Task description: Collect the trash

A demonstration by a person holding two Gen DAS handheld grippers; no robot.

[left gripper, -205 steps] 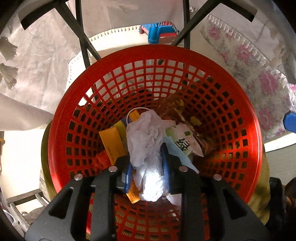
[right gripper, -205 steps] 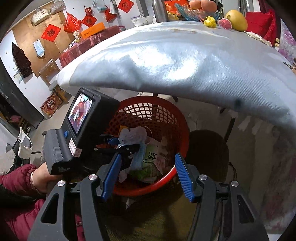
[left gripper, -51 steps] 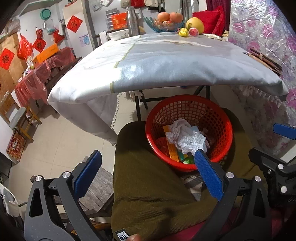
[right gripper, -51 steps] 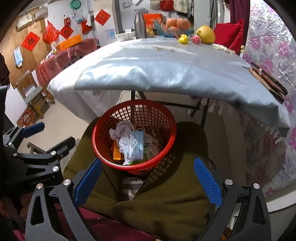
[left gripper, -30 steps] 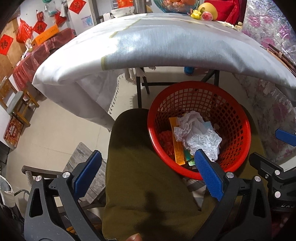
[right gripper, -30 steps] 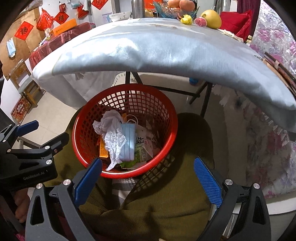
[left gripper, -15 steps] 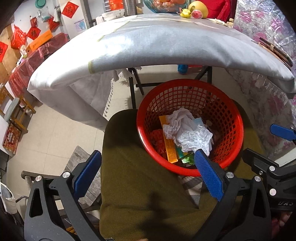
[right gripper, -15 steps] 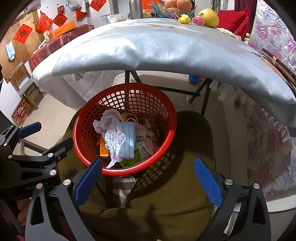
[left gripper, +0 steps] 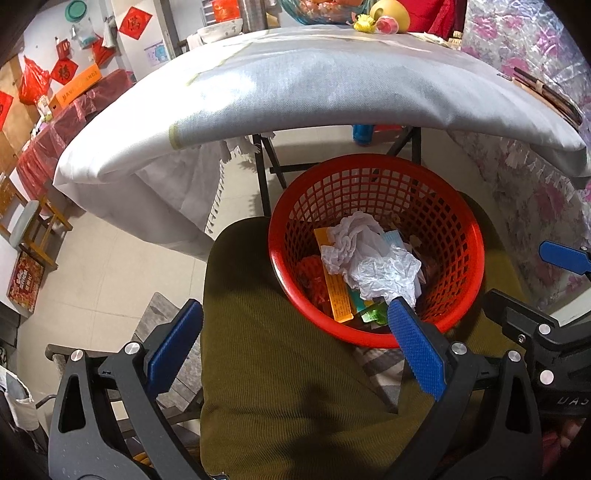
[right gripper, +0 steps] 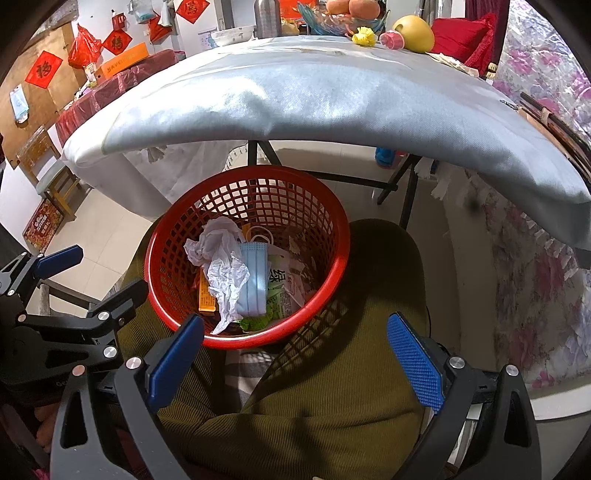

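Left wrist view looks down past the left gripper [left gripper: 291,343], whose jaws stand spread wide with nothing between them, onto a red basket [left gripper: 373,334] propped between the person's knees in olive corduroy trousers [left gripper: 280,369]. Held there, the basket sits within easy reach of both hands and just below the edge of the surface [left gripper: 332,85], probably so that trash can be dropped straight in. The right gripper [right gripper: 295,362] is likewise wide open and empty, poised above the near rim of the basket [right gripper: 332,221].

Inside the basket lies the collected trash: a crumpled white tissue [left gripper: 369,258] on top, a yellow-orange flat packet [left gripper: 336,291] beside it, and green wrapper scraps [left gripper: 369,314] toward the near wall. The right wrist view adds a blue face mask [right gripper: 255,280] lying against the tissue [right gripper: 221,266], and a white-and-green printed wrapper [right gripper: 284,284] just beside the mask.

On the cloth-covered surface [right gripper: 332,96] no loose trash shows near the edge; only fruit [right gripper: 412,29] and a bowl [right gripper: 232,37] stand at the far end. Judging by that, the collecting looks close to finished.
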